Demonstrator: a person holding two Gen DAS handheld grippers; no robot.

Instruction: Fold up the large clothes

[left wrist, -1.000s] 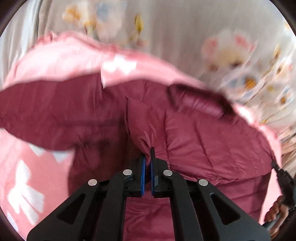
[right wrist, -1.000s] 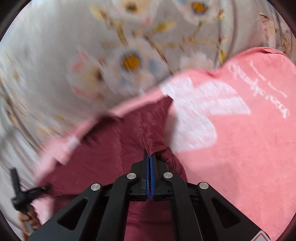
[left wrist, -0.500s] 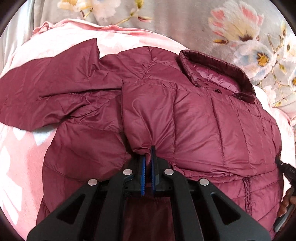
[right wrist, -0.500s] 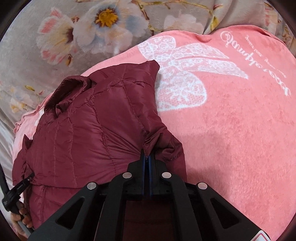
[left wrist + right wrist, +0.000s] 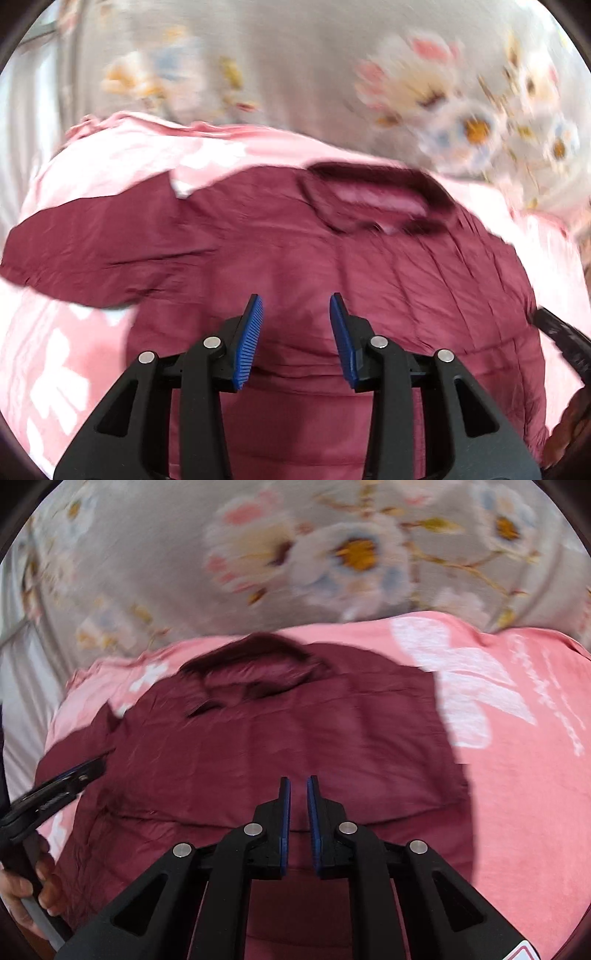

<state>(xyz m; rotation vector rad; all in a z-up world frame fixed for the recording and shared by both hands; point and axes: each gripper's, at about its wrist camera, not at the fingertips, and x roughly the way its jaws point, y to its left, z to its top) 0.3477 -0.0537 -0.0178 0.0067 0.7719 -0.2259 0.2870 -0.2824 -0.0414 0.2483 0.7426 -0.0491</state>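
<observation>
A maroon quilted puffer jacket (image 5: pixel 332 266) lies flat on a pink blanket (image 5: pixel 110 155), collar (image 5: pixel 373 199) at the far side and one sleeve (image 5: pixel 92 251) stretched to the left. My left gripper (image 5: pixel 295 306) is open and empty just above the jacket body. In the right wrist view the jacket (image 5: pixel 295 746) fills the middle, collar (image 5: pixel 255 664) far. My right gripper (image 5: pixel 298 786) is slightly open, with a narrow gap between its blue pads, and holds nothing. The left gripper (image 5: pixel 74 775) shows at the left edge there.
The pink blanket (image 5: pixel 517 775) with white butterfly prints lies on a grey floral bedsheet (image 5: pixel 332 554). The right gripper (image 5: pixel 561 332) shows at the right edge of the left wrist view. The person's hand (image 5: pixel 22 893) is at the lower left.
Both grippers have let go of the jacket fabric and opened, the left one wider. Both have drawn back and the jacket now lies flat.
</observation>
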